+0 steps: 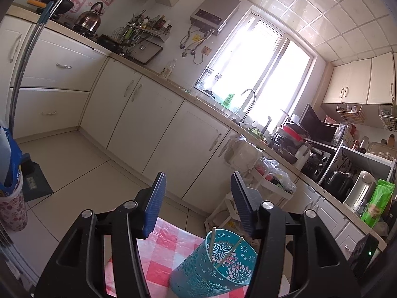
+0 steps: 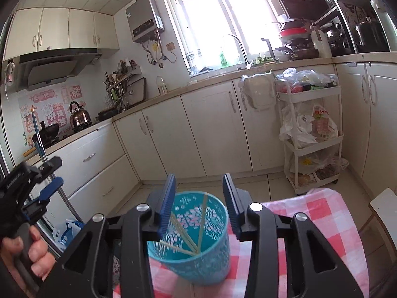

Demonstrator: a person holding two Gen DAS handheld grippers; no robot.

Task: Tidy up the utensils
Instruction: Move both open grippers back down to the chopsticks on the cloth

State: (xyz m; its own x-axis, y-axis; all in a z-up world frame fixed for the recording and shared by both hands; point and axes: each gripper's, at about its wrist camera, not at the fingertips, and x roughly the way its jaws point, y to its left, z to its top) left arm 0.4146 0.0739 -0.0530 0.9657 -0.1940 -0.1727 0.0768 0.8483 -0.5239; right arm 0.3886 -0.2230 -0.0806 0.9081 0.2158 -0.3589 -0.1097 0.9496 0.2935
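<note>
**Cup on checked cloth, both tongs spread and empty**

I see the teal cup [image 2: 191, 243] standing upright on the pink checked cloth [image 2: 322, 213], near the cloth's left edge. Cut-out flower pattern in its wall. Inside it, thin pale chopsticks [image 2: 202, 223] lean against the rim, tips crossing at the bottom. From my left camera the same cup [image 1: 215, 265] sits low right, with two stick ends poking above the rim [image 1: 213, 236].

My right gripper [image 2: 198, 198] hangs just above and behind the cup, level, pointing toward the cabinets [image 2: 203, 129]. Its blue fingers [image 2: 168, 198] are spread wider than the cup mouth, nothing between them, not touching the cup as far as I can tell.

My left gripper [image 1: 198, 196] is tilted, rolled so the room looks slanted, and sits to the left of the cup, higher up. Fingers [image 1: 156, 198] spread apart, holding nothing. In the right camera I see that left gripper [image 2: 47, 181] at the left edge, with a hand [image 2: 32, 253] wrapped around its grip, fingers curled over the handle, its blue fingers apart.

Farther out: a white trolley [image 2: 312, 134] with bags stands by the cabinets, a kettle [image 2: 79, 116] sits on the stove, a tap [image 2: 238, 47] under the bright window [image 2: 223, 12].
</note>
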